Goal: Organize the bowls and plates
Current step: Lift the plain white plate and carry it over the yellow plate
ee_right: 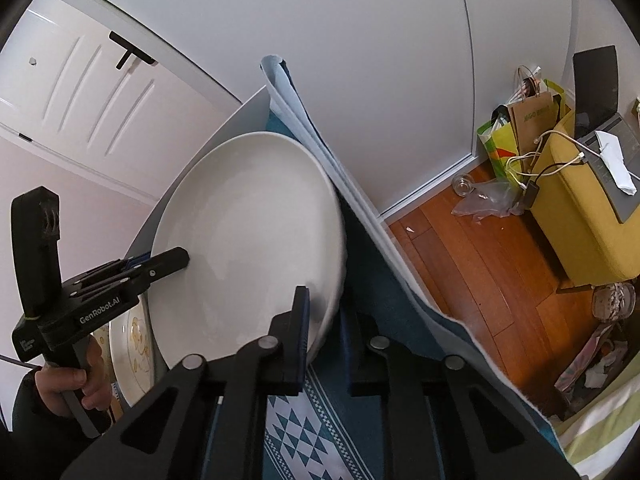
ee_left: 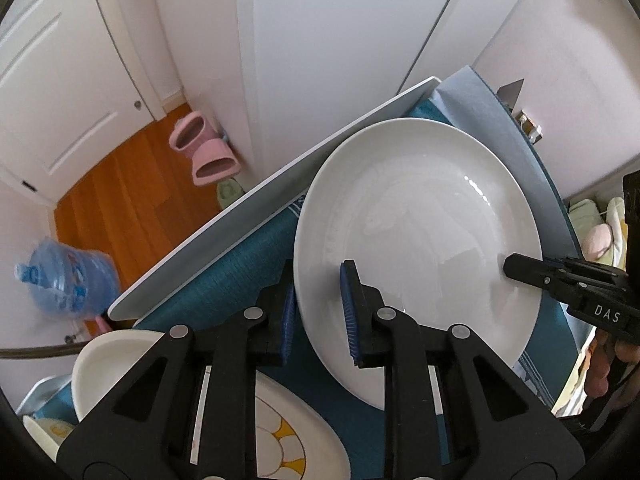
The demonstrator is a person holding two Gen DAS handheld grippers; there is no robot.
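Note:
A large plain white plate (ee_left: 420, 220) is held between both grippers above the blue cloth (ee_left: 240, 268). My left gripper (ee_left: 318, 312) straddles its near rim, one blue pad under the rim and one on the plate's face, jaws still a little apart. My right gripper (ee_right: 322, 330) straddles the opposite rim of the same plate (ee_right: 248, 232); it shows in the left wrist view (ee_left: 520, 266) touching the plate's edge. A flower-patterned plate (ee_left: 288, 440) and a white bowl (ee_left: 108, 364) lie below left.
The white table edge (ee_left: 280, 184) runs diagonally, with a wooden floor (ee_left: 120, 200), pink slippers (ee_left: 204, 148) and a blue water jug (ee_left: 68, 276) beyond. Right of the table are a yellow seat (ee_right: 580, 220) with a laptop, bags (ee_right: 520, 128) and cables.

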